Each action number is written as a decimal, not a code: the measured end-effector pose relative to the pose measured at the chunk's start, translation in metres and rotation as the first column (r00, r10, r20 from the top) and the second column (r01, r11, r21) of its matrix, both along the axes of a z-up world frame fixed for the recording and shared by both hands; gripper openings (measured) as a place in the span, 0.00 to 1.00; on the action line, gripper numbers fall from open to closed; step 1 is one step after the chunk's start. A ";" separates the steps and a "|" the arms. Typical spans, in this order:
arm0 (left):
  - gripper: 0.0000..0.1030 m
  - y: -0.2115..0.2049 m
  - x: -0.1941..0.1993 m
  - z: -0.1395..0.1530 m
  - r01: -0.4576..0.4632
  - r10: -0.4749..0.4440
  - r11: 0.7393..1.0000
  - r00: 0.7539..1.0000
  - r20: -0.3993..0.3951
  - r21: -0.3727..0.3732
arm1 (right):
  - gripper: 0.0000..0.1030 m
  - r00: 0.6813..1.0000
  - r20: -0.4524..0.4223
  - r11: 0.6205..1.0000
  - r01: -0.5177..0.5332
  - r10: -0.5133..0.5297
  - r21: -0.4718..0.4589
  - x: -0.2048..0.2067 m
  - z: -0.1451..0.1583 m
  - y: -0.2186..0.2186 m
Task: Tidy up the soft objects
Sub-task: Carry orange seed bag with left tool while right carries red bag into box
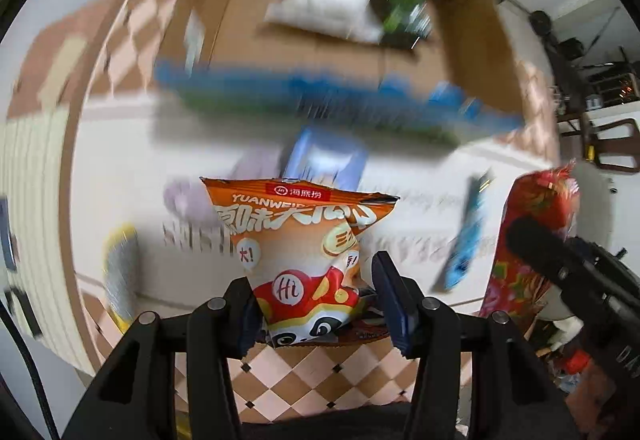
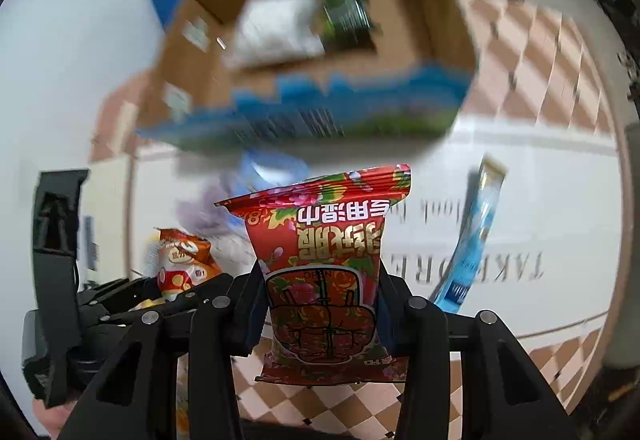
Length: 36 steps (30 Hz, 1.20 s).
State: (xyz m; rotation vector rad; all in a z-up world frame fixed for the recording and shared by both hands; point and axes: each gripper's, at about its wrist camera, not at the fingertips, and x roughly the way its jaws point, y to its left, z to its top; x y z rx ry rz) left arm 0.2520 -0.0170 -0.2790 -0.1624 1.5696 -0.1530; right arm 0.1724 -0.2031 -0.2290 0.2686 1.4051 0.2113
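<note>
My left gripper (image 1: 316,304) is shut on an orange snack bag (image 1: 300,248) and holds it upright above the white mat; the bag also shows in the right wrist view (image 2: 184,260). My right gripper (image 2: 320,316) is shut on a red flowered wet-wipe pack (image 2: 324,264), also seen at the right of the left wrist view (image 1: 528,240). Ahead stands an open cardboard box (image 1: 472,40) with a blue printed front (image 2: 320,108). Inside it lie a white soft pack (image 1: 328,0) and a green-black pack (image 1: 404,8).
On the white mat (image 2: 540,200) lie a long blue packet (image 2: 476,236), a pale purple item (image 1: 188,196), a blue-white pack (image 1: 324,160) and a yellow-edged silver pack (image 1: 120,272). A checkered cloth (image 2: 540,52) covers the table. Background is blurred.
</note>
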 end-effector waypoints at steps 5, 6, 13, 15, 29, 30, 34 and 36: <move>0.47 0.011 0.097 0.035 0.028 -0.030 0.999 0.998 0.047 0.035 | 0.46 0.996 0.080 1.000 -0.025 0.025 0.000 0.083 0.045 0.004; 0.47 0.013 0.116 0.036 0.024 -0.028 0.998 0.998 0.055 0.059 | 0.46 0.995 0.097 0.999 -0.017 0.020 -0.036 0.103 0.049 0.003; 0.47 0.009 0.225 -0.031 0.075 -0.068 0.982 0.997 -0.046 0.176 | 0.46 0.999 -0.007 0.979 0.031 -0.033 -0.200 0.251 -0.017 -0.002; 0.47 0.013 0.239 -0.047 0.091 -0.076 0.977 0.994 -0.082 0.194 | 0.46 0.998 -0.035 0.969 0.034 -0.044 -0.243 0.275 -0.041 -0.004; 0.47 0.029 0.279 -0.085 0.104 -0.077 0.978 0.986 -0.147 0.182 | 0.47 0.988 -0.141 0.928 0.007 -0.064 -0.372 0.357 -0.132 0.007; 0.48 0.030 0.281 -0.084 0.103 -0.077 0.979 0.986 -0.148 0.174 | 0.48 0.986 -0.157 0.927 -0.005 -0.058 -0.375 0.359 -0.136 0.008; 0.64 0.037 0.287 -0.078 0.068 -0.050 0.988 0.990 -0.131 0.140 | 0.77 0.985 -0.165 0.931 -0.010 -0.054 -0.364 0.363 -0.139 0.011; 0.78 0.042 0.289 -0.072 0.049 -0.037 0.991 0.994 -0.100 0.121 | 0.83 0.986 -0.157 0.937 -0.004 -0.053 -0.348 0.363 -0.132 0.012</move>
